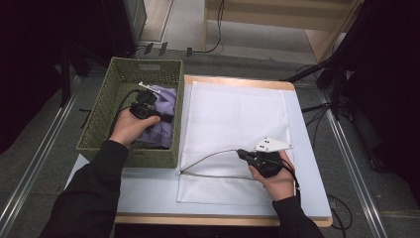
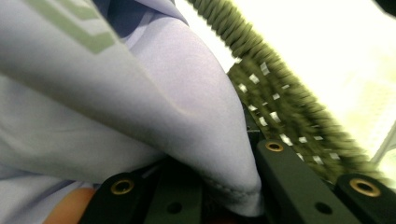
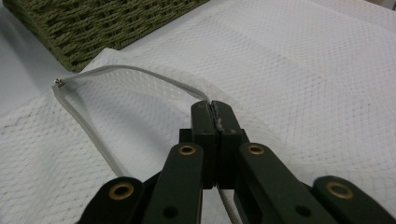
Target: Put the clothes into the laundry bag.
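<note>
Gripping a fold of lilac cloth [image 2: 140, 107], the left tongs [image 1: 143, 106] are seen inside the basket [image 1: 99, 119], where the cloth lies. The right tongs [image 3: 212, 116] are closed on the zipper edge of the mesh bag [image 3: 303, 74], which is spread on the bench [image 1: 148, 188] just right of the basket.
</note>
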A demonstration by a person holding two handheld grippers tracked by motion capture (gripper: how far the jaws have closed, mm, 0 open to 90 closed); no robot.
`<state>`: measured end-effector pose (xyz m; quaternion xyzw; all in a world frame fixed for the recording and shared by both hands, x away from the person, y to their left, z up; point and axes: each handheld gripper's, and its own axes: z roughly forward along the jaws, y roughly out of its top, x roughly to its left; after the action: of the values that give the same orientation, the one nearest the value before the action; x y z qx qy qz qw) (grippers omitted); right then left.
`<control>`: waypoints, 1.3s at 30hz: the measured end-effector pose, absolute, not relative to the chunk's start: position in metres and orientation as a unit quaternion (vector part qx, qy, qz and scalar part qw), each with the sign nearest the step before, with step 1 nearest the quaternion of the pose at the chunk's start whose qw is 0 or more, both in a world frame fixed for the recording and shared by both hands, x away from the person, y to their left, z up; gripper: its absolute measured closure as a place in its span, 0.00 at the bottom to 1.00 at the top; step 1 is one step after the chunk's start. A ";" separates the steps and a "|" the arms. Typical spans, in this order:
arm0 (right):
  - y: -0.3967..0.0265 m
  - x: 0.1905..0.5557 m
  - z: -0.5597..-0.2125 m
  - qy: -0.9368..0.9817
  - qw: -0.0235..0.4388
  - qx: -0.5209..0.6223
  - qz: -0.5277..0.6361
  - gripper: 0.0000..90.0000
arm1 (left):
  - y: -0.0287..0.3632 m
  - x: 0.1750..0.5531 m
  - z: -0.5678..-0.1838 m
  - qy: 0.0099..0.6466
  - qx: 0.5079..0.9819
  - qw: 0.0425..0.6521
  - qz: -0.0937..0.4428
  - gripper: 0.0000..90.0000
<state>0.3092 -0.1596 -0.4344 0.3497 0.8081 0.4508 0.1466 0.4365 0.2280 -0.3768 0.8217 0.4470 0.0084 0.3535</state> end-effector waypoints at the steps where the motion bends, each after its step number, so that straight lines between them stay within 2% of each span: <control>1: -0.160 0.309 -0.434 0.808 0.147 0.349 0.451 1.00 | 0.229 0.434 -0.373 0.448 0.816 0.365 0.012 0.95; 16: -0.159 0.309 -0.434 0.807 0.151 0.348 0.452 1.00 | 0.235 0.401 -0.342 0.421 0.781 0.453 0.084 0.95; 29: -0.159 0.309 -0.434 0.808 0.150 0.349 0.452 1.00 | 0.232 0.390 -0.329 0.401 0.768 0.492 0.090 0.95; 39: -0.158 0.309 -0.434 0.808 0.152 0.347 0.451 1.00 | 0.201 0.371 -0.318 0.359 0.767 0.526 0.078 0.95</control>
<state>0.3095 -0.1578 -0.4345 0.3471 0.8080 0.4511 0.1519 0.3711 0.2013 -0.3181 0.7670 0.3592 0.0776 0.5260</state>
